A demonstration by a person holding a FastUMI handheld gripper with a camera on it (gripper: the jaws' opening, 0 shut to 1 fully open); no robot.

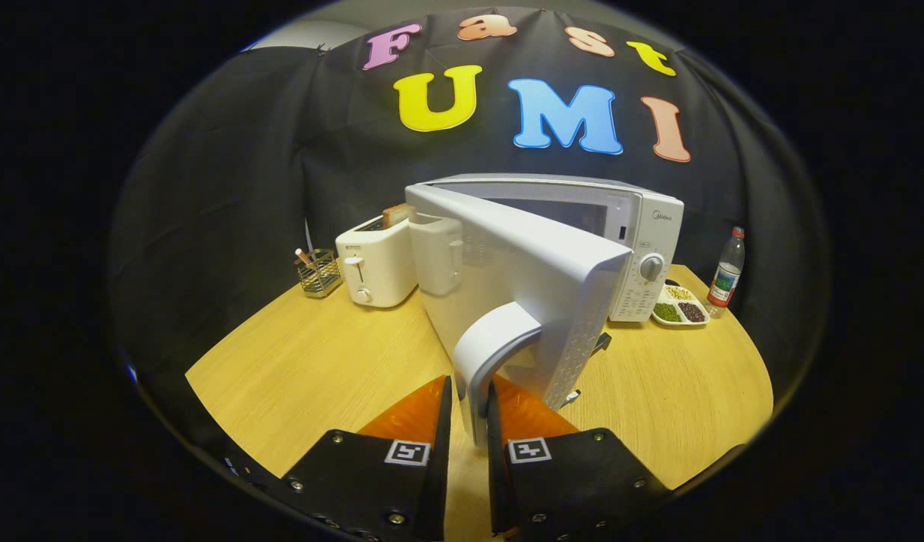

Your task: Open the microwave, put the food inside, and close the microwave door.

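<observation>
A white microwave (642, 233) stands on the wooden table (318, 369) with its door (522, 278) swung well out toward me. My gripper (469, 410) is shut on the door's curved white handle (492, 346), one finger on each side of it. Beyond the handle's right edge, a plate (680, 309) with three heaps of food lies next to the microwave's control panel. The oven's inside is hidden behind the door.
A white toaster (375, 263) with a slice of bread stands left of the microwave, and a wire holder (318, 272) with pens stands left of that. A plastic bottle (727, 275) stands at the far right beside the plate.
</observation>
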